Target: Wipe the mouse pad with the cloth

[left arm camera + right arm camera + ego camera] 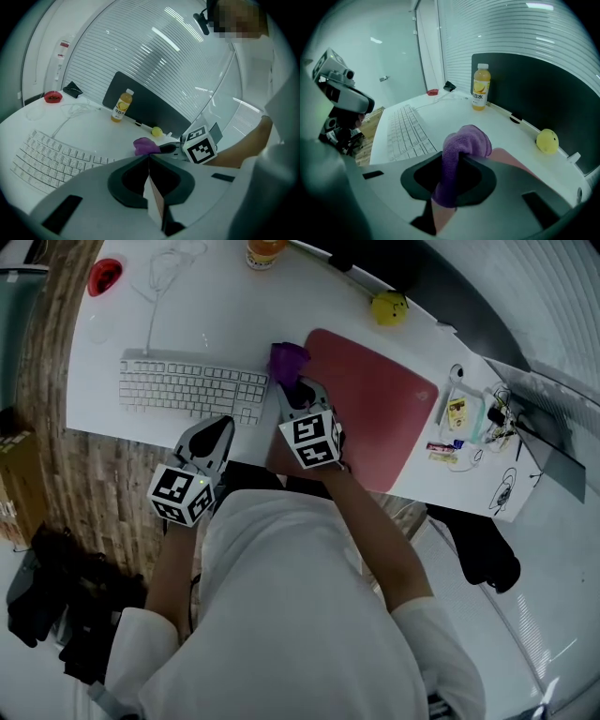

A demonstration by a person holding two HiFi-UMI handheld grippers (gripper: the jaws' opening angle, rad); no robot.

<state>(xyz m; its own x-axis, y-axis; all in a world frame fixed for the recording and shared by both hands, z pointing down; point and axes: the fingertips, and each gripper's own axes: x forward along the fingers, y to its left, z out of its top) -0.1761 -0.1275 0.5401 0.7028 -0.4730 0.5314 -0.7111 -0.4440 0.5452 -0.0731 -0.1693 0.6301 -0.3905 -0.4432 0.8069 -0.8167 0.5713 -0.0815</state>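
A pink mouse pad lies on the white desk, right of the keyboard. My right gripper is shut on a purple cloth at the pad's near-left corner. In the right gripper view the cloth bunches up between the jaws, with a strip of pad beyond it. My left gripper hovers at the desk's front edge by the keyboard, jaws together with nothing in them. From the left gripper view the cloth shows ahead, held by the right gripper.
A white keyboard lies left of the pad. A yellow ball and an orange drink bottle stand at the back. A red dish sits far left. Small items and cables clutter the desk's right end.
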